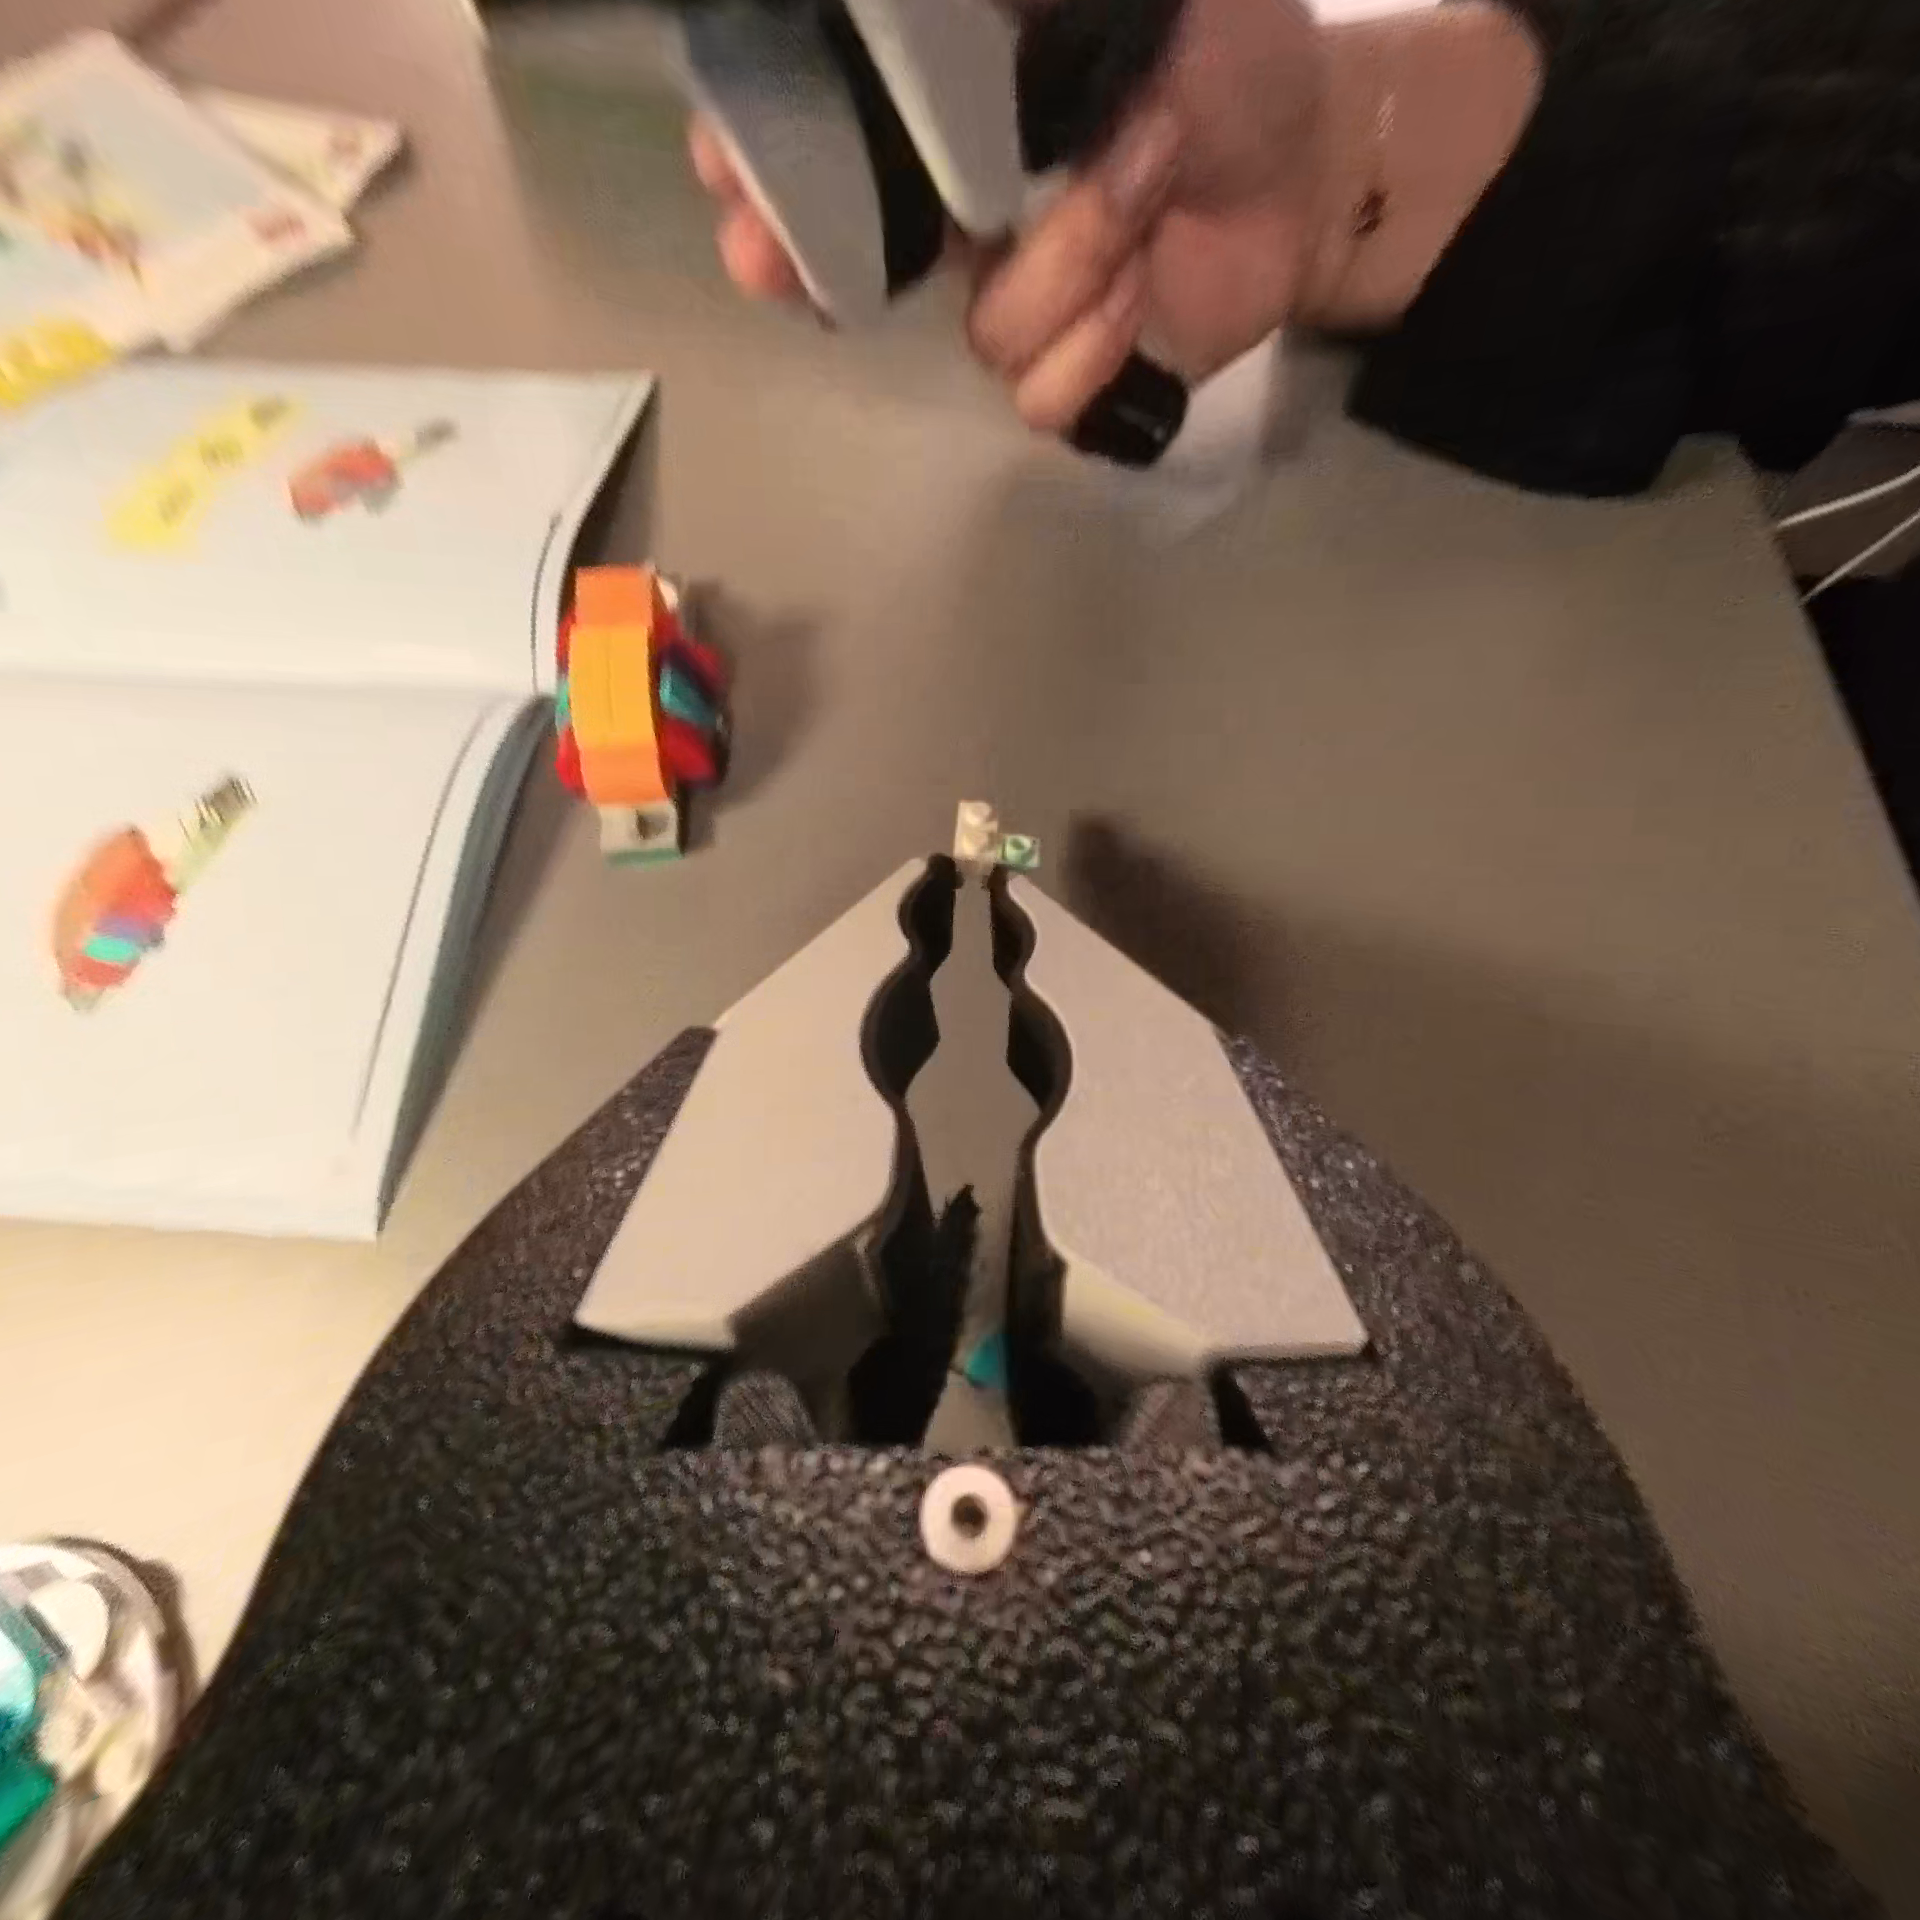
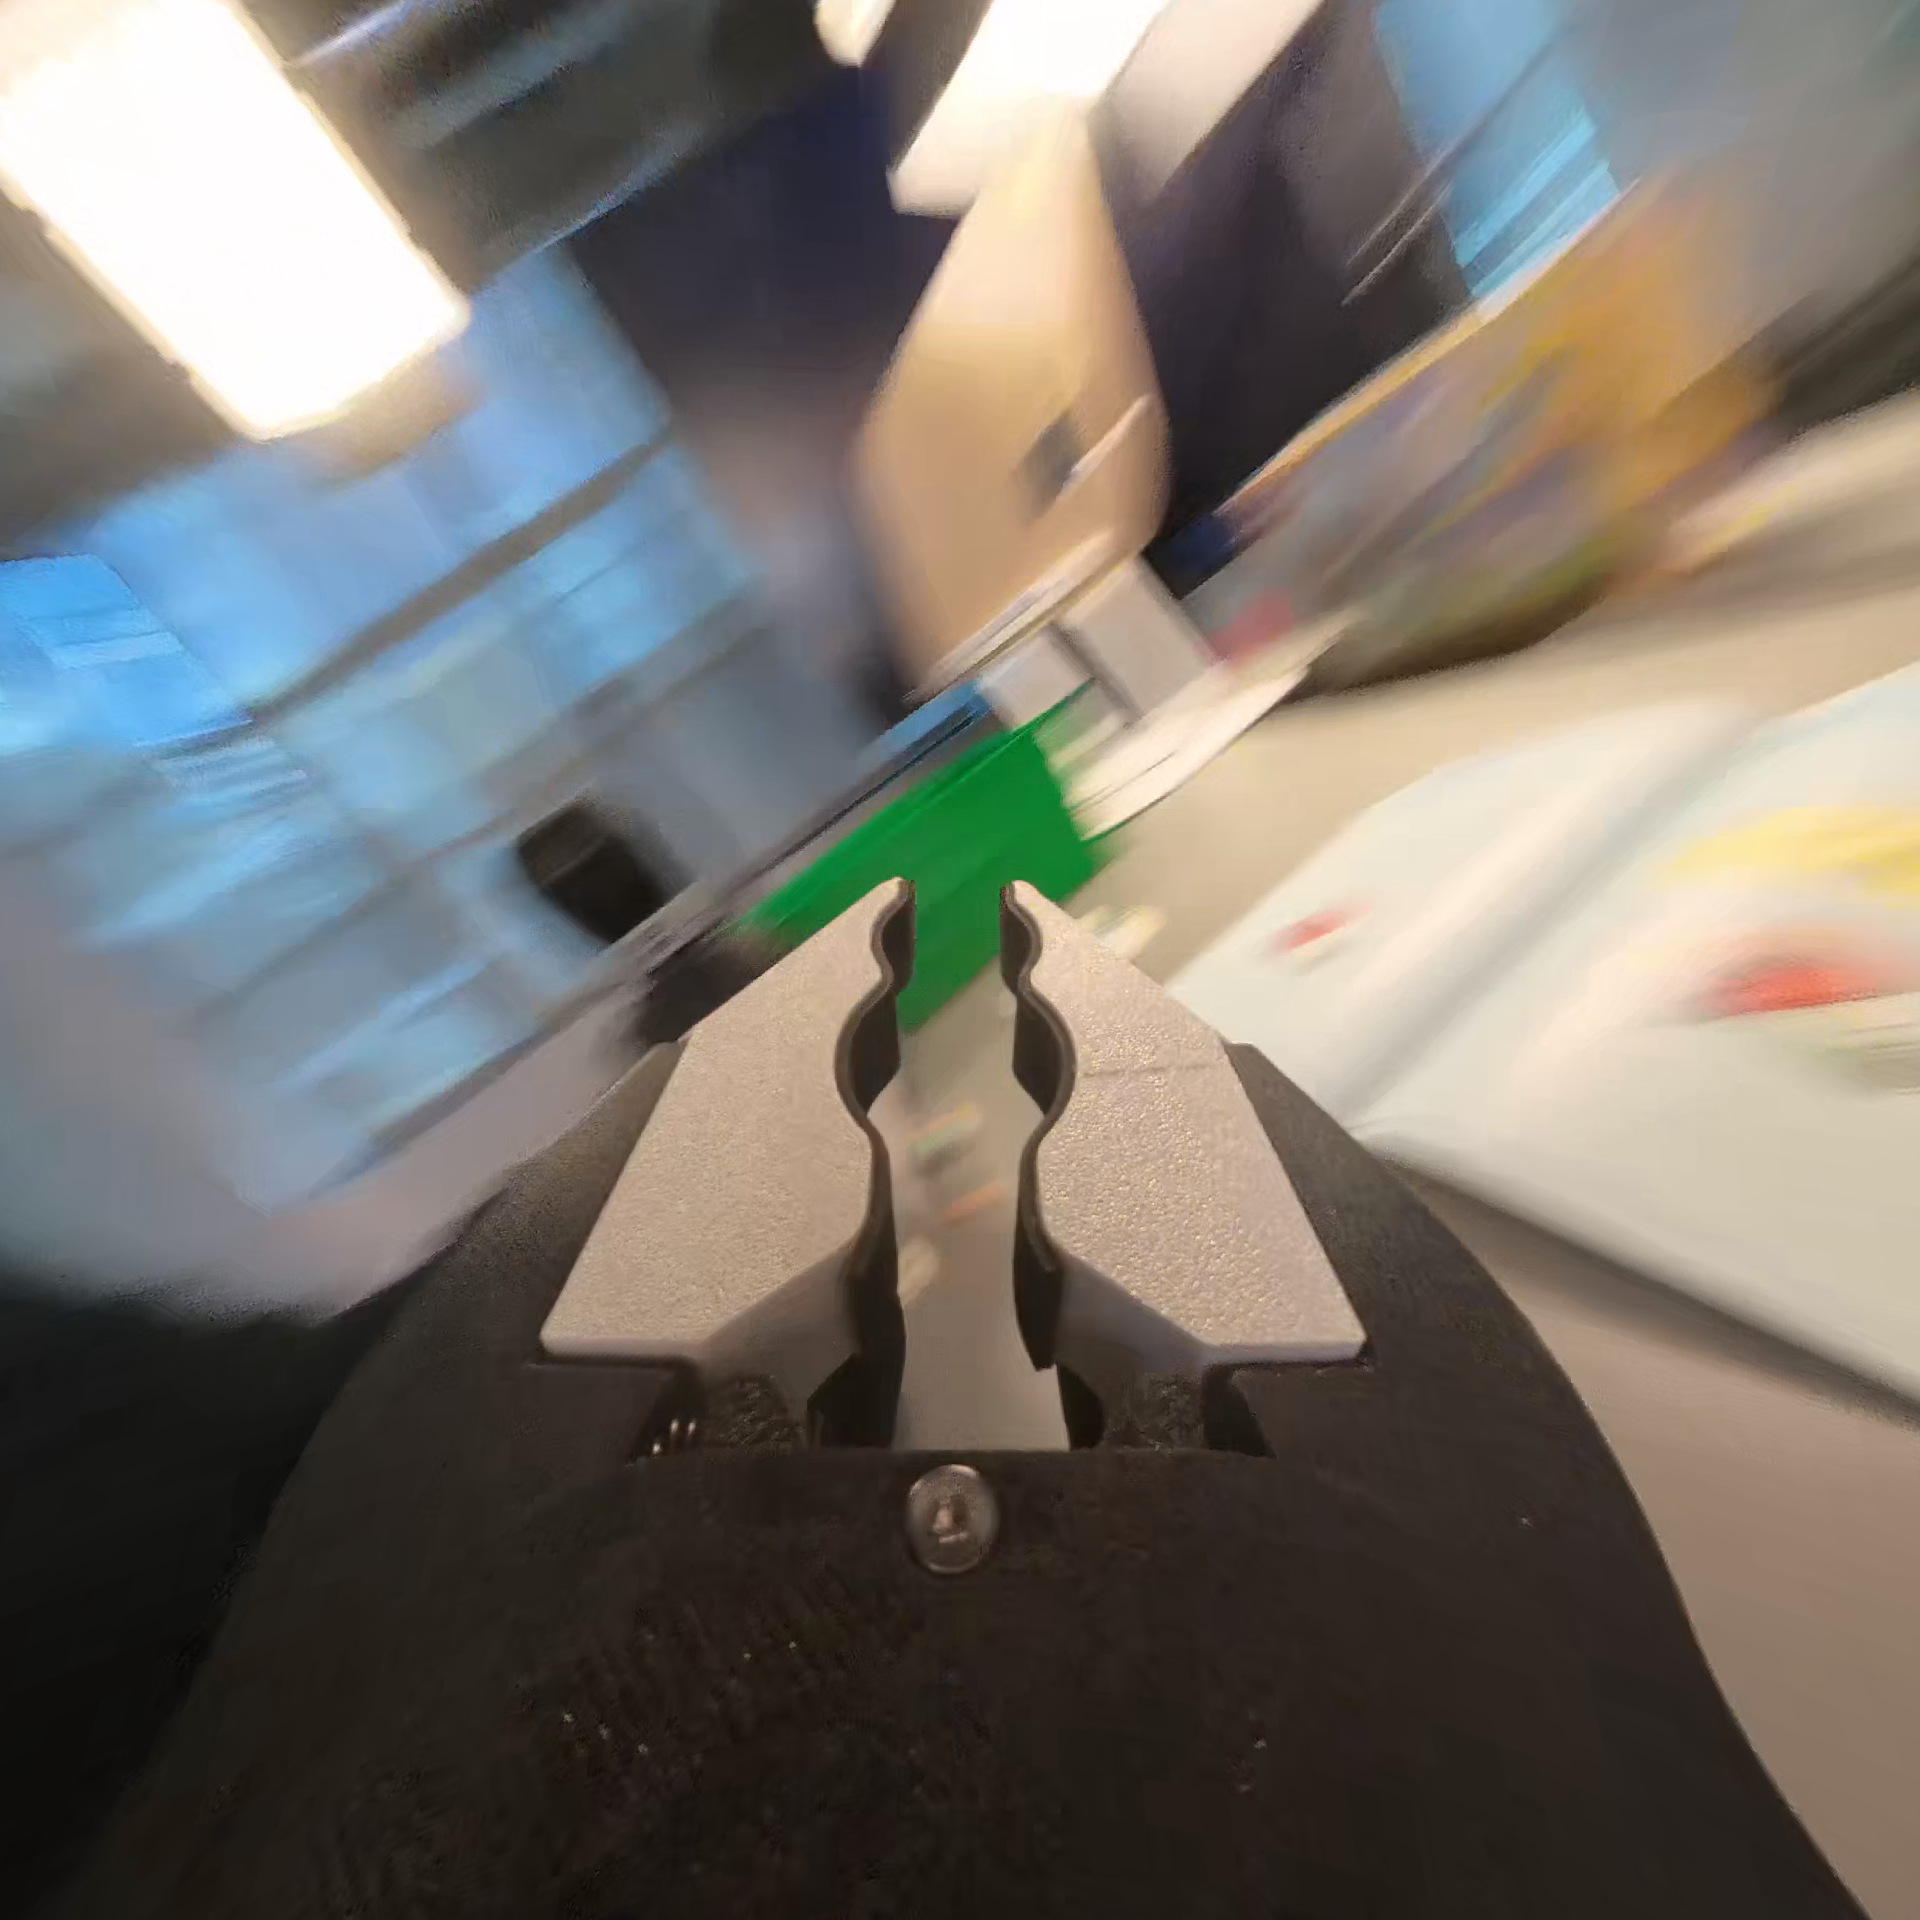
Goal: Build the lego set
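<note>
The left hand-held gripper pinches a small pale piece; the right hand-held gripper is released, holding nothing.

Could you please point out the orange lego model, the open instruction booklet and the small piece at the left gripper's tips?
orange lego model (image 1: pixel 613 696), left wrist view, orange side.
instruction booklet (image 1: pixel 260 883), left wrist view, open page.
small piece (image 1: pixel 987 840), left wrist view, pale part.

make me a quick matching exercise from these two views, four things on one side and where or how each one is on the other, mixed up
Things:
1. small pale lego piece
2. orange lego model
3. open instruction booklet
4. right gripper

Places or states:
A. lies flat on the table, pages showing
B. jaws apart, nothing between them
C. pinched at the tips of the left gripper
D. sits on the table at the booklet's edge

Pairs: 1-C, 2-D, 3-A, 4-B
</note>
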A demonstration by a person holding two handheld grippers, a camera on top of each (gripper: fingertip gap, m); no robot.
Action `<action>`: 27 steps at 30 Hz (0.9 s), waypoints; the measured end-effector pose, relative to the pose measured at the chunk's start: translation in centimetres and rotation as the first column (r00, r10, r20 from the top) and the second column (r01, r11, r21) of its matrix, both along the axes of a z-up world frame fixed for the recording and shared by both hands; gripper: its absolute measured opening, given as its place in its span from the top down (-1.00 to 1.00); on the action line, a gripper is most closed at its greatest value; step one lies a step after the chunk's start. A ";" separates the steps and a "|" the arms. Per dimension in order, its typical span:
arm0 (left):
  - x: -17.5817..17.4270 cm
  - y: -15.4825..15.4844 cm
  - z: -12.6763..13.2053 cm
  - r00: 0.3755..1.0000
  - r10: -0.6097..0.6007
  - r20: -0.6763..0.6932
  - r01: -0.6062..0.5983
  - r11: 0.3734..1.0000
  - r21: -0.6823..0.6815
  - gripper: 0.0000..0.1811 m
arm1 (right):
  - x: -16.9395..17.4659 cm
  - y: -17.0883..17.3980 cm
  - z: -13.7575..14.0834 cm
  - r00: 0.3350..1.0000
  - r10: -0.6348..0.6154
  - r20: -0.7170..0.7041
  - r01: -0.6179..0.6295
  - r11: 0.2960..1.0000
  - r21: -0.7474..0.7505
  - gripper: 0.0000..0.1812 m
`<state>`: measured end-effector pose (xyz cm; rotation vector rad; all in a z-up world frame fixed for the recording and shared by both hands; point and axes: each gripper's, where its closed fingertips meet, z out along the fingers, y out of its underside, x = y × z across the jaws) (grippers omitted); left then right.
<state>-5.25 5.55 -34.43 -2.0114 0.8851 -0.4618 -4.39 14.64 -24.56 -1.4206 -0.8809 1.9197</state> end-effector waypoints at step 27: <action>-0.6 1.1 -1.5 0.993 0.081 -0.086 -0.082 0.997 -0.004 0.94 | 2.4 5.8 0.1 0.837 -0.546 -0.034 0.523 0.781 0.342 0.92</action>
